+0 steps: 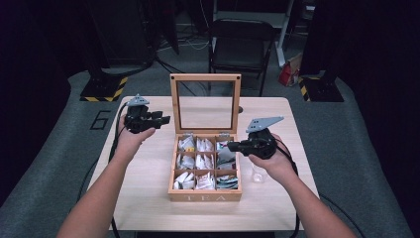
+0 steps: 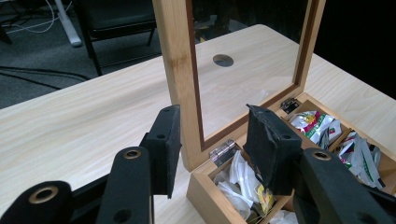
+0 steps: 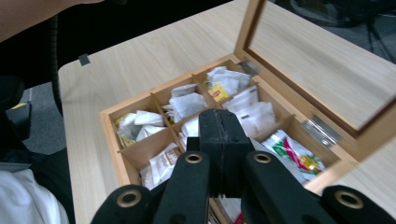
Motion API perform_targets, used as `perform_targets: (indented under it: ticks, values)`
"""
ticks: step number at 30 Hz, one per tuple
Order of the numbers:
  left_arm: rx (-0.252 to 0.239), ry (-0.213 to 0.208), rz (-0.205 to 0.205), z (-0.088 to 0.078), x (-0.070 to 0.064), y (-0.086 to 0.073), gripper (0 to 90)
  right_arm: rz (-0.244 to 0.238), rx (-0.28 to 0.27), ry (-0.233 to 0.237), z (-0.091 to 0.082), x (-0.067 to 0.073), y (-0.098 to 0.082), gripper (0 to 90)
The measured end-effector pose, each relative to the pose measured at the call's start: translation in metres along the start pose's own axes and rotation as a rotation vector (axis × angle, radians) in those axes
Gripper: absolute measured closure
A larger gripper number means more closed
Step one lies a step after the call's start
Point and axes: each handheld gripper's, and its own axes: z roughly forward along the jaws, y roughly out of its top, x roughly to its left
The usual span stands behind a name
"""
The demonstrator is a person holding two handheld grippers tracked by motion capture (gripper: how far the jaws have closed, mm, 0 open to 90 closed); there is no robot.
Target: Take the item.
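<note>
Looking down from the high view, a wooden tea box [image 1: 204,194] sits mid-table with its glass-paned lid [image 1: 205,102] standing upright at the back, and 9 compartments below hold tea sachets [image 1: 196,162]. The left gripper [image 1: 163,119] hangs just beside the lid's left frame, while the right gripper [image 1: 231,147] hovers over the box's right column of compartments; a small clear cup [image 1: 258,174] stands on the table [image 1: 148,198] just right of the box, under that hand. From the left gripper view, the jaws stand spread on either side of the lid's left upright [image 2: 180,70] without pressing on it; the hinge [image 2: 222,151] sits just below. That frame is stiff bamboo-like wood and the best place to hold, since the pane looks fragile and probably slick; the lid should swing lightly, but the box could slide if pushed off-axis. From the right gripper view, the jaws are pressed together with nothing between them, pointing down over the middle of the compartments [image 3: 154,144]. The sachets [image 3: 187,103] are light, thin and crinkly, likely to slip, so a pinch on a raised paper edge seems wisest. The wooden dividers and the tight packing stand in the way of a clean pick, and the upright lid limits any approach from the back.
</note>
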Motion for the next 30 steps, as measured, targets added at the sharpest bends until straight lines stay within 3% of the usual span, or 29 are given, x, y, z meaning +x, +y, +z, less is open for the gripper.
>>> perform_targets:
  ticks: [10, 19, 30]
  values:
    - [-0.001, 0.003, -0.004, 0.000, 0.002, -0.001, 55.1, 0.025, -0.015, -0.067, -0.025, -0.013, -0.011, 90.0]
    - [-0.003, 0.007, -0.009, -0.001, 0.002, -0.002, 55.2, 0.045, -0.017, -0.105, -0.037, -0.020, -0.025, 90.0]
    - [-0.006, 0.007, -0.010, -0.002, 0.003, -0.002, 55.1, 0.060, -0.018, -0.120, -0.049, -0.020, -0.039, 90.0]
